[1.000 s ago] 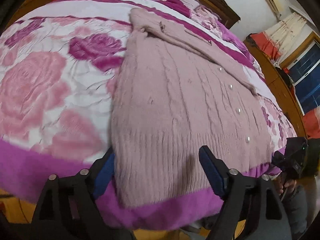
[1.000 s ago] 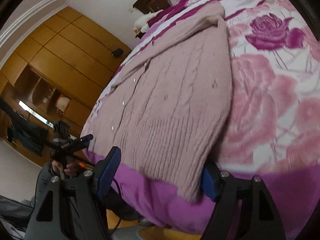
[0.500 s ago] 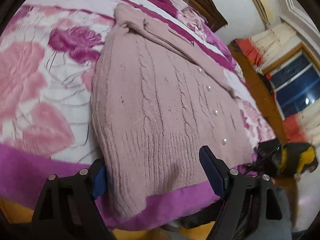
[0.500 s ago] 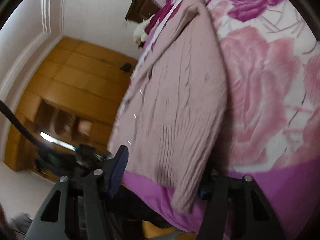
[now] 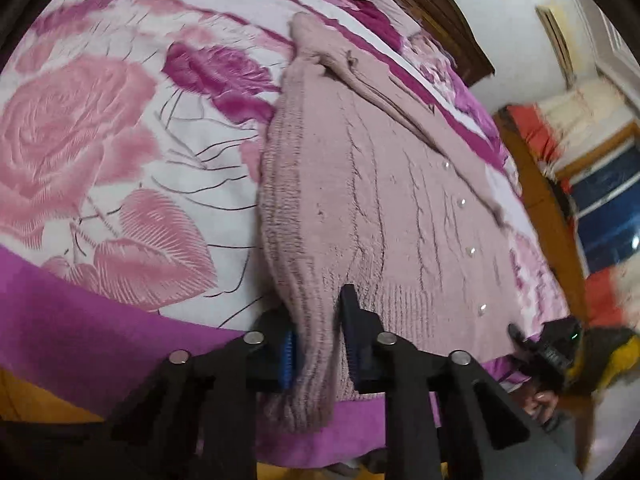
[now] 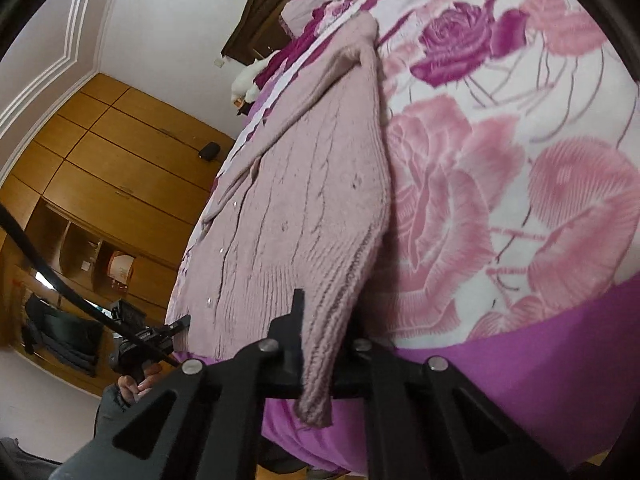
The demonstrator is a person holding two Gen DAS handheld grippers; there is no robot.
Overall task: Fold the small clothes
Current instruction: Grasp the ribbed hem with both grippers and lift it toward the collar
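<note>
A dusty-pink cable-knit cardigan [image 5: 384,200] with pearl buttons lies flat on the bed, hem toward me, one sleeve folded across its top. My left gripper [image 5: 316,340] is shut on the hem's left corner at the bed's near edge. In the right wrist view the cardigan [image 6: 304,200] stretches away, and my right gripper [image 6: 324,344] is shut on the hem's right corner, which hangs down between the fingers. Each gripper shows in the other's view: the right one [image 5: 548,348] at the hem's far corner, the left one [image 6: 152,336] at lower left.
The bed is covered by a rose-print quilt [image 5: 100,152] with a purple border [image 6: 540,380]. A dark wooden headboard [image 5: 440,12] stands at the far end. A wooden wardrobe [image 6: 112,184] lines one side and a window with curtains [image 5: 600,200] the other.
Both grippers have moved in toward the hem and closed on its two corners; a second ago both stood open around the hem.
</note>
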